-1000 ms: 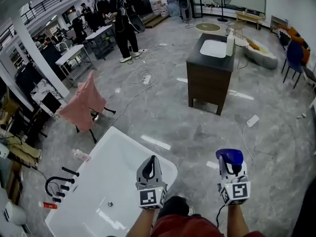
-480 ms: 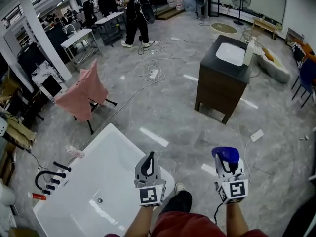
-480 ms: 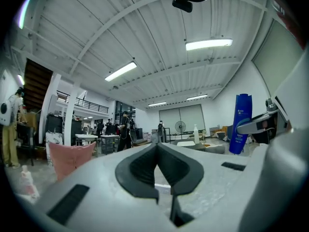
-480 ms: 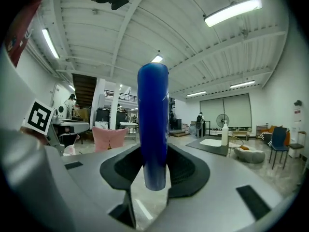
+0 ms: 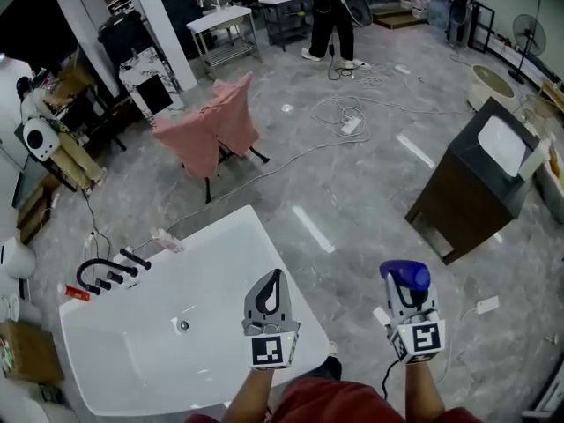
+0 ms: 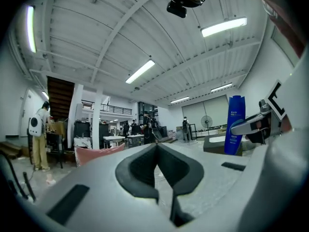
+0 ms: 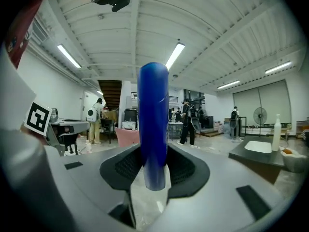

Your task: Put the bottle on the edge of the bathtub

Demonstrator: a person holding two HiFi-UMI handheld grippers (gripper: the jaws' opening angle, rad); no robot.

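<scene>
A blue bottle (image 5: 406, 278) (image 7: 153, 124) stands upright in my right gripper (image 5: 408, 291), whose jaws are shut on its sides; the same blue bottle (image 6: 235, 125) shows at the right of the left gripper view. My left gripper (image 5: 267, 296) points forward over the near right corner of the white bathtub (image 5: 256, 236), its jaws shut with nothing between them. The tub lies low at the left, its rim running from near my left gripper toward the black faucet (image 5: 104, 271). My right gripper hangs over the grey floor, right of the tub.
A small bottle (image 5: 167, 241) and a red tube (image 5: 75, 293) lie on the tub's far rim. A chair draped with pink cloth (image 5: 210, 130) stands beyond the tub. A dark vanity with a white basin (image 5: 476, 183) is at the right. Cables (image 5: 352, 117) cross the floor; people stand far back.
The head view has swung left: the tub, chair and vanity have shifted right in the picture. Both grippers keep their places, the right one still holding the bottle.
</scene>
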